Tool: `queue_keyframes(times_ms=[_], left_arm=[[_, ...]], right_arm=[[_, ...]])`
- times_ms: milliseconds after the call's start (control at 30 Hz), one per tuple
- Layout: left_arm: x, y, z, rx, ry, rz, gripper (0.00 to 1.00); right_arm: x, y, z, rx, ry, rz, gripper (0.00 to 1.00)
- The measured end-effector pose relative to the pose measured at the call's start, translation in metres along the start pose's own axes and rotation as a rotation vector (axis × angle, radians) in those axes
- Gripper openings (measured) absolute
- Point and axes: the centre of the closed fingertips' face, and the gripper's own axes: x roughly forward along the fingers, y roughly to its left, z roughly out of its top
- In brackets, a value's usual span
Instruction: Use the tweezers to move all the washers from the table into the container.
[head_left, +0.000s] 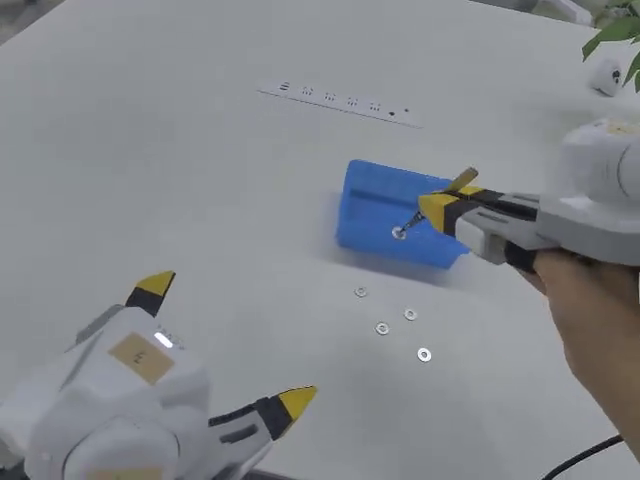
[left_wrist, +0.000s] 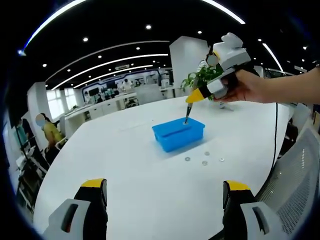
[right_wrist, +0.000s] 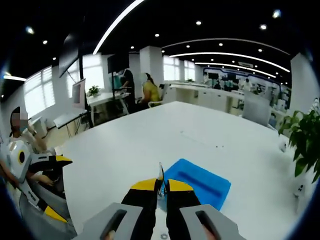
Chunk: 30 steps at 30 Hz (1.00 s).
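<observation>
Smooth white counter (head_left: 200, 200) carries a blue rectangular container (head_left: 375, 190) and flat ring washers (head_left: 383, 328); right tool (head_left: 446, 198) pinches thin tweezers (head_left: 410, 222), left tool (head_left: 230, 340) gapes.

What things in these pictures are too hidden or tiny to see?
- Tweezers tip: right gripper view, too thin to tell what it holds.
- Blue container inside: left gripper view, near wall hides it.
- Washers on table: left gripper view, too small for detail.
- Left claw: head view, cut off by bottom edge.

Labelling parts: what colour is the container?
Blue; the rectangular plastic container shows best in the head view.
</observation>
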Motion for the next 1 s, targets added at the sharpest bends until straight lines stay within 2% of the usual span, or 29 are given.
queue_keyframes(times_ms=[100, 233, 500, 600, 1000], left_arm=[[0.001, -0.003, -0.002, -0.015, 0.008, -0.018, 0.99], [0.001, -0.003, -0.001, -0.005, 0.006, -0.017, 0.99], [0.001, -0.006, -0.002, 0.014, 0.009, -0.027, 0.99], [0.002, -0.007, -0.003, 0.021, 0.019, -0.029, 0.99], [0.004, -0.003, -0.009, 0.026, 0.043, -0.019, 0.99]], right_arm=[[0.015, -0.003, 0.0, -0.048, 0.019, -0.009, 0.02], [0.032, -0.008, 0.0, -0.05, 0.021, -0.006, 0.02], [0.059, -0.018, 0.003, 0.035, -0.006, 0.022, 0.02], [0.068, -0.022, 0.001, 0.075, -0.008, 0.033, 0.02], [0.097, -0.031, -0.022, 0.02, 0.058, 0.017, 0.02]])
